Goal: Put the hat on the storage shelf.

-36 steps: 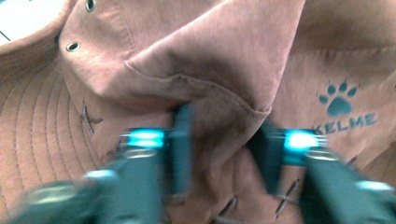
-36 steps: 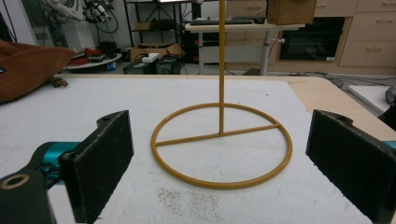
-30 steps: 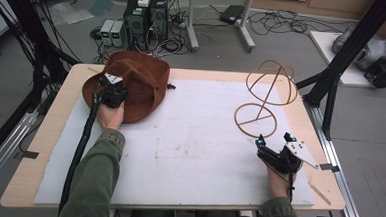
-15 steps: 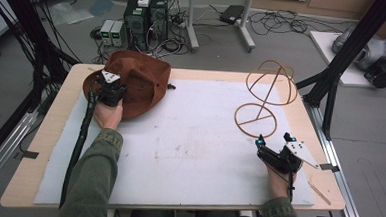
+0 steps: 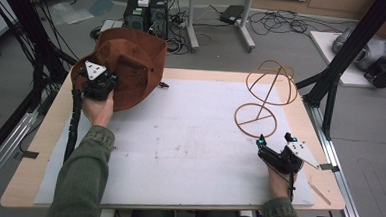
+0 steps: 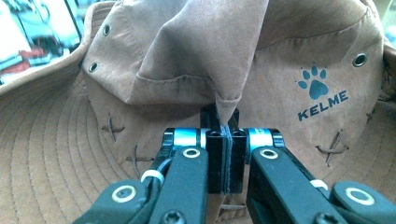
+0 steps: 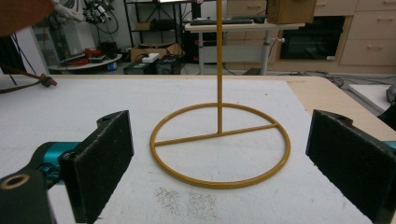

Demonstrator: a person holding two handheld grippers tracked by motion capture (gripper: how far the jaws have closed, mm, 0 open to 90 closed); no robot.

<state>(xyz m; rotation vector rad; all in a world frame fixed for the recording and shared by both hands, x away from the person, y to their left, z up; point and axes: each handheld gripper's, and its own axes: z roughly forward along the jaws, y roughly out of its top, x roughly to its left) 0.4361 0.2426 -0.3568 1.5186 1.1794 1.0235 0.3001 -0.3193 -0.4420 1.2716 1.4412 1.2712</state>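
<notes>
left gripper (image 5: 102, 83) upper left, raised, pinching brown hat (image 5: 133, 68) fabric | right gripper (image 5: 271, 152) lower right, resting low, jaws wide apart facing wire stand (image 5: 261, 99)

A lab room around our worktable

We see a grey floor (image 5: 294, 48) strewn with cables (image 5: 280, 20), black frame posts (image 5: 354, 47), and wooden drawer cabinets (image 7: 359, 32) beyond a desk (image 7: 233, 28).

Right gripper (image 7: 219, 163) fingers (image 7: 105, 163) spread wide, nothing between them. Yellow wire stand (image 7: 219, 144) straight ahead on white table (image 7: 116, 107) cover, post upright from ring base.
</notes>
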